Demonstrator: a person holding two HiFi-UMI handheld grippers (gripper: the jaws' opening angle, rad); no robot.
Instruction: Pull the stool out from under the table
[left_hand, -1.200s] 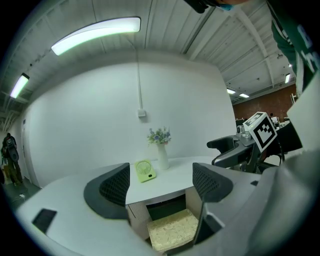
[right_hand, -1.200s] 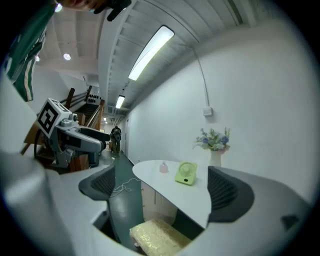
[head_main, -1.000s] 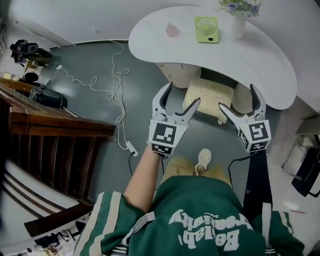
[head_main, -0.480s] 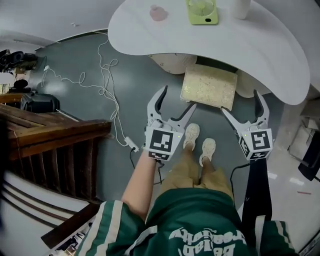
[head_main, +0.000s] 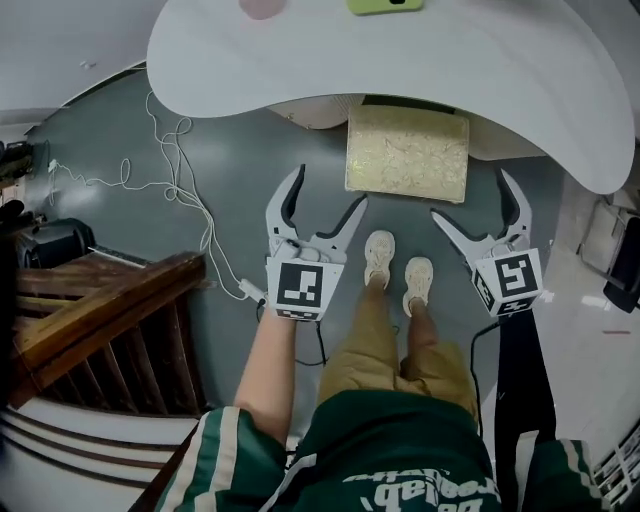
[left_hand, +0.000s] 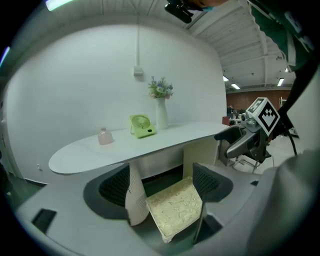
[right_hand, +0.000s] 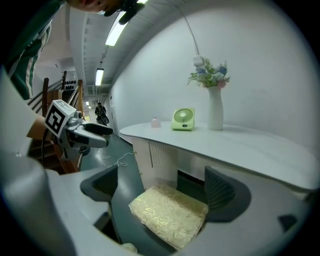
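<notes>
The stool (head_main: 407, 152) has a cream patterned cushion and stands on the grey floor, its far part under the white table (head_main: 520, 90). In the head view my left gripper (head_main: 328, 190) is open just left of the stool's near edge, and my right gripper (head_main: 470, 197) is open just right of it. Neither touches the stool. The left gripper view shows the stool (left_hand: 175, 207) low between that gripper's (left_hand: 162, 187) spread jaws. The right gripper view also frames the stool (right_hand: 167, 212) between that gripper's (right_hand: 162, 192) jaws.
The person's feet (head_main: 398, 268) stand right before the stool. A white table leg (left_hand: 134, 197) is left of the stool. A green fan (left_hand: 141, 125), a vase of flowers (left_hand: 161, 107) and a pink bottle (left_hand: 103, 136) sit on the table. White cables (head_main: 180, 170) and a wooden railing (head_main: 100, 310) lie left.
Both grippers have come lower and closer to the stool, which now looks larger in both gripper views. The person has stepped up to it. Jaws stay open.
</notes>
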